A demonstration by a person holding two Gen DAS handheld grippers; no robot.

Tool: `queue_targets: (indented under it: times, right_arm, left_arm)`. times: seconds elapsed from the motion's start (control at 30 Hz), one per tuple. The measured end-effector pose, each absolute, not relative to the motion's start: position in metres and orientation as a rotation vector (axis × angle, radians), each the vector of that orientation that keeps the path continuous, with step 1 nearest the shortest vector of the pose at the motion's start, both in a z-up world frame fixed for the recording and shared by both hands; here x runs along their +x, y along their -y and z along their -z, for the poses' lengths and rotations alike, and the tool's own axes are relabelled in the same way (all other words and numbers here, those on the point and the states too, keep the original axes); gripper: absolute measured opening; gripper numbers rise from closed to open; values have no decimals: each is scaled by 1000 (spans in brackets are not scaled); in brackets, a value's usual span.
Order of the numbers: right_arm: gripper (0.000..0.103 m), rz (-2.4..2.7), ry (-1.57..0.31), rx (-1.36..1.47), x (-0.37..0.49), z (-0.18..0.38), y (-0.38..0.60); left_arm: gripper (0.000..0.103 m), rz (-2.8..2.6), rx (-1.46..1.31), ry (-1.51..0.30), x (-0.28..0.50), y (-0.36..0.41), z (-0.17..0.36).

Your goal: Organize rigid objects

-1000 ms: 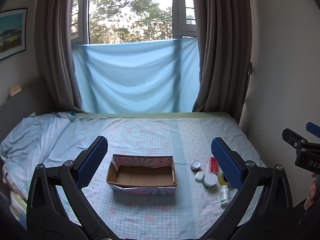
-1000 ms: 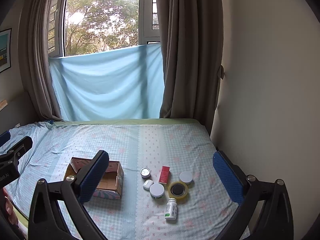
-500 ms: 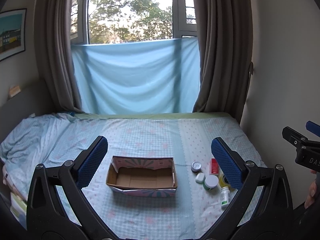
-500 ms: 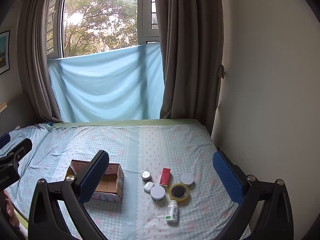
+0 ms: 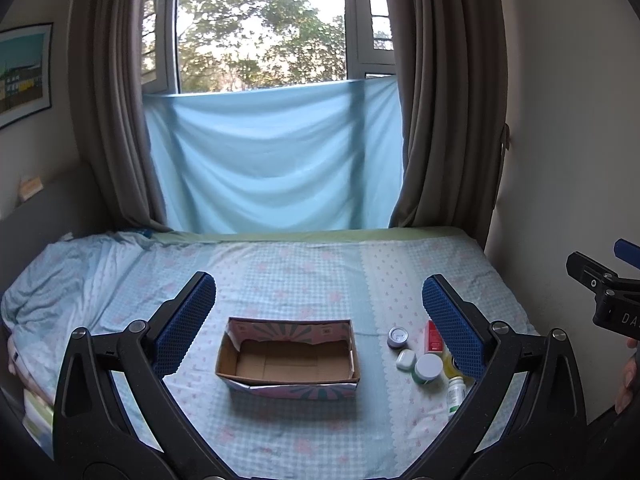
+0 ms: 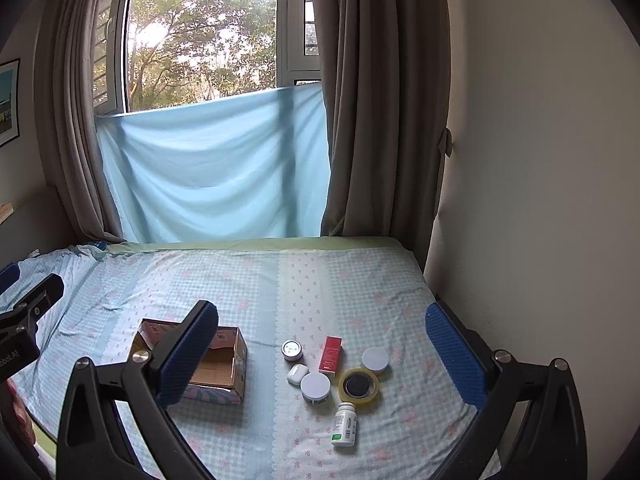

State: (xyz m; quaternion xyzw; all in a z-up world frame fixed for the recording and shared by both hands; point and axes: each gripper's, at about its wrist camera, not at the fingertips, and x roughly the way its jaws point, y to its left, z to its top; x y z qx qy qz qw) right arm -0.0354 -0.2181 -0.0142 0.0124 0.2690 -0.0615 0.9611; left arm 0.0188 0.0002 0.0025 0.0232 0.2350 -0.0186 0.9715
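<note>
Both grippers hang above the near edge of the bed [image 6: 248, 280], each with its blue-padded fingers spread wide and nothing between them. The left gripper [image 5: 316, 320] looks down on the box [image 5: 288, 360], an open cardboard carton with a patterned outside, lying empty on the checked sheet. The right gripper [image 6: 320, 352] frames the cluster of small things to the right of the box: a round tin [image 6: 292, 350] at the far left of the group, a red carton [image 6: 331, 354] just beside it, a white-lidded jar [image 6: 375, 359] to the right, an earbud case [image 6: 297, 374] nearer, a larger lidded jar [image 6: 316, 386] touching the case, a tape roll [image 6: 359, 386] beside that jar, and a white pill bottle [image 6: 345, 424] lying nearest. All sit close together, apart from the box. Blue cloth [image 6: 216, 168] hangs across the window behind, between brown curtains [image 6: 384, 120]
</note>
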Motion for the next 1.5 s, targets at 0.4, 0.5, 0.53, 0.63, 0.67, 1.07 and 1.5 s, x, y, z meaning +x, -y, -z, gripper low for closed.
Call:
queue_targets:
  times: [0.4, 0.5, 0.53, 0.63, 0.67, 1.07, 1.5]
  right_arm:
    - [103, 142, -516, 15, -34, 13, 218]
    - [103, 149, -515, 17, -33, 13, 219]
    - [103, 150, -514, 18, -33, 13, 220]
    - [103, 148, -515, 22, -32, 13, 220]
    - [103, 147, -515, 24, -32, 13, 221]
    - [103, 140, -512, 32, -34, 12, 219]
    - [103, 158, -548, 52, -28, 17, 221]
  left_arm:
    - [103, 65, 20, -489, 21, -5, 2]
    - [103, 64, 17, -491, 22, -7, 3]
    - [103, 63, 17, -490, 22, -7, 3]
    - [103, 63, 17, -489, 21, -8, 3]
    - [103, 63, 18, -490, 21, -7, 3]
    - [103, 60, 26, -480, 20, -4, 2]
    - [103, 133, 46, -567, 41, 2, 10]
